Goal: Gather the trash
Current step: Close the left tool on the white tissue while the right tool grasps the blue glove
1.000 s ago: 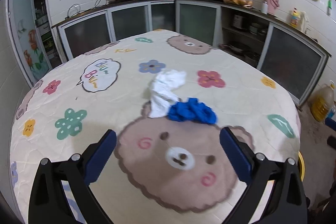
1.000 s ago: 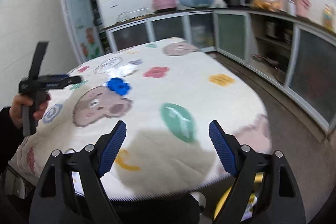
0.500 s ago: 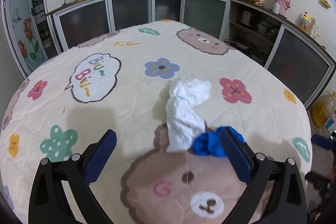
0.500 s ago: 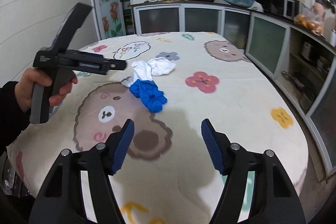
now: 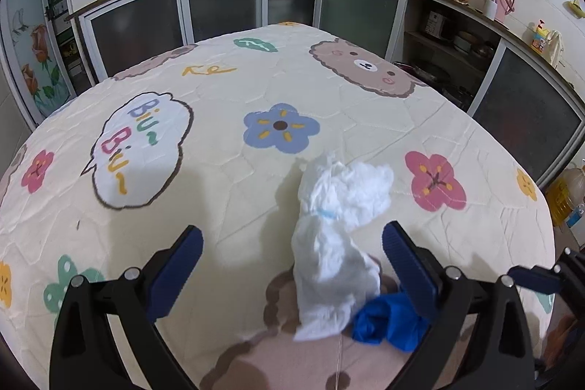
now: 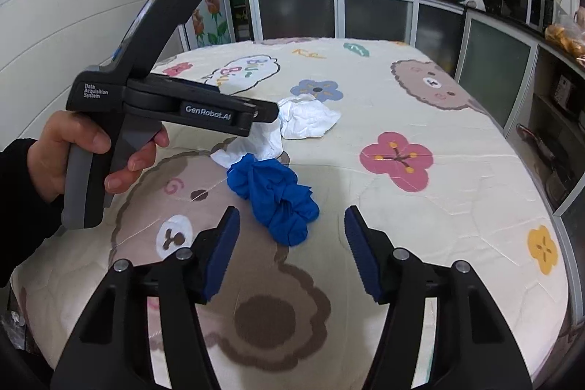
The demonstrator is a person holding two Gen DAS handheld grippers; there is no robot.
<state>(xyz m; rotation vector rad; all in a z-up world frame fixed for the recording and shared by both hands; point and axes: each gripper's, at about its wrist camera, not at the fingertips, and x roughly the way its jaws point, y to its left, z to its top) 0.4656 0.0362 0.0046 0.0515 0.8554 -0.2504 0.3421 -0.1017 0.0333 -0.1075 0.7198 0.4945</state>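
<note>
A crumpled white tissue (image 5: 336, 236) lies on the table between the open jaws of my left gripper (image 5: 292, 258). A crumpled blue glove (image 5: 387, 320) touches its near end, by the right finger. In the right wrist view the blue glove (image 6: 274, 196) lies just ahead of my open right gripper (image 6: 292, 243), with the white tissue (image 6: 303, 119) behind it. The left gripper shows there from the side, in a hand, its tip over the tissue. Both grippers are empty.
The round table has a cartoon bear-and-flower cloth (image 5: 219, 170). Kitchen cabinets (image 5: 226, 10) and a counter ring the far side and right. A yellow bottle (image 5: 563, 196) stands on the floor at the right.
My left gripper has moved forward, so the tissue now sits between its jaws. My right gripper has swung left and closed in on the blue glove.
</note>
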